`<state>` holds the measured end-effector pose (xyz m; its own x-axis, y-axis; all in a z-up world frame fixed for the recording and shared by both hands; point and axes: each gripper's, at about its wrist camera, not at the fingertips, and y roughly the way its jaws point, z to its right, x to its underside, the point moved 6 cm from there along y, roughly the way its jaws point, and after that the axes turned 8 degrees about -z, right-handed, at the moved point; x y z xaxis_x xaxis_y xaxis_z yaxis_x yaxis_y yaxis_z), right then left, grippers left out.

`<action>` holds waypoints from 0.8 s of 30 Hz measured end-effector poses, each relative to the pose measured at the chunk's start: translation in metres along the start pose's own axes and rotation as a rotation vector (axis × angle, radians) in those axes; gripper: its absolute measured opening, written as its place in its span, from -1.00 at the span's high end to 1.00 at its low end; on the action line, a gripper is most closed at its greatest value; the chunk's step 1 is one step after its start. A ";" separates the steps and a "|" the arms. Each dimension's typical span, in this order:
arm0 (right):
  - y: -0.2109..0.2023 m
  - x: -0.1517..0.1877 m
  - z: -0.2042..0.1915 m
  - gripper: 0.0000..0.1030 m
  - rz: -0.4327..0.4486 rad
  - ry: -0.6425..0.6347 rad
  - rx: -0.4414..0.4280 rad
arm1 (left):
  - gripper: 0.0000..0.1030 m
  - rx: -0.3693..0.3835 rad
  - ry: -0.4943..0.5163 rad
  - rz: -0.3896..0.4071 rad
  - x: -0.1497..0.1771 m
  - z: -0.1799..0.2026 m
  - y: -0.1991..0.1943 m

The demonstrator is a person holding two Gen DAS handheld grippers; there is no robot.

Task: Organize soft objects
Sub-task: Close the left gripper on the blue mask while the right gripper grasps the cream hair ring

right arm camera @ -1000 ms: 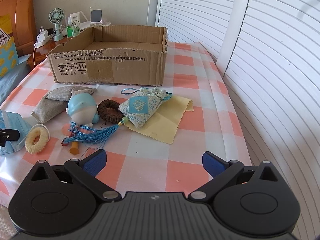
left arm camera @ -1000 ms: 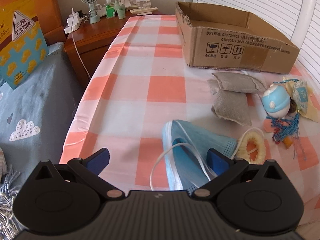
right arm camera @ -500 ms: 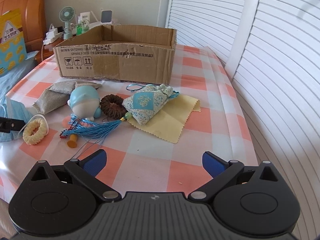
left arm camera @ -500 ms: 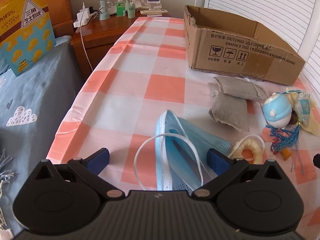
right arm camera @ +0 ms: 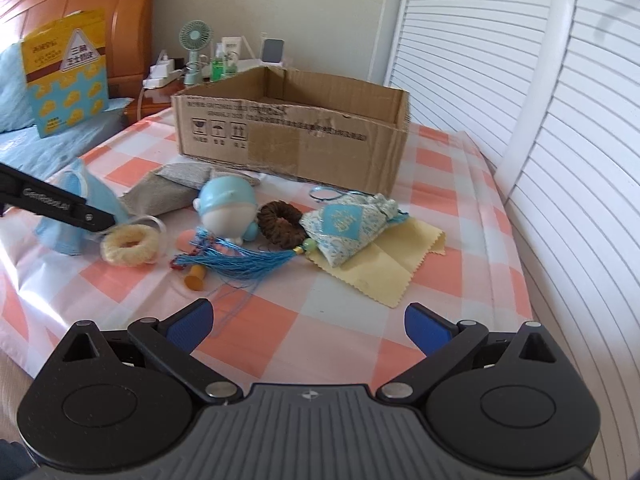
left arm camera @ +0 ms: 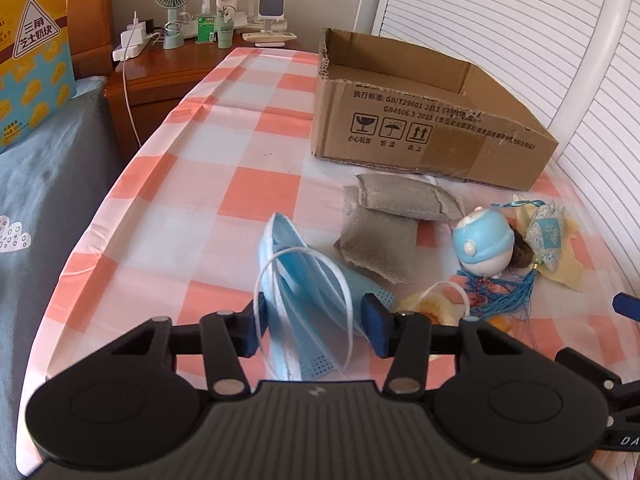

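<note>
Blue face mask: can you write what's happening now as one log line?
left gripper: jaws just closing, blue face mask between them | right gripper: open, empty | cardboard box: mask not in yet

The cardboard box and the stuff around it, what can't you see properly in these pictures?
- Cardboard box: its floor is hidden by its own front wall in both wrist views, so its contents cannot be told.
- Blue face mask: its near end is cut off by the left claw body in the left wrist view.
- Brown hair tie: mostly hidden behind the blue toy figure there.
- Bottles on the nightstand: labels too small to read.
</note>
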<state>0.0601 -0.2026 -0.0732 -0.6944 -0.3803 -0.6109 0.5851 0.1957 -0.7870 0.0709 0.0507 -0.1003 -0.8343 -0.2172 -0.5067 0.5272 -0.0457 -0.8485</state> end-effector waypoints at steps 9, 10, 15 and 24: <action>-0.009 -0.009 -0.037 -0.99 0.049 -0.135 -0.106 | 0.49 0.021 0.019 0.034 -0.006 0.000 -0.002; -0.010 -0.010 -0.041 -0.98 0.054 -0.147 -0.116 | 0.52 0.020 0.022 0.042 -0.006 0.000 -0.003; -0.016 -0.020 -0.064 -0.69 0.083 -0.218 -0.176 | 0.54 0.029 0.043 0.066 -0.011 -0.002 -0.008; -0.016 -0.033 -0.108 -0.28 0.093 -0.312 -0.261 | 0.55 0.055 0.068 0.067 -0.012 -0.007 -0.007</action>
<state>0.0287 -0.0954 -0.0500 -0.4598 -0.5977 -0.6568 0.4857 0.4499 -0.7495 0.0765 0.0604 -0.0896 -0.8047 -0.1551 -0.5731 0.5889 -0.0866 -0.8035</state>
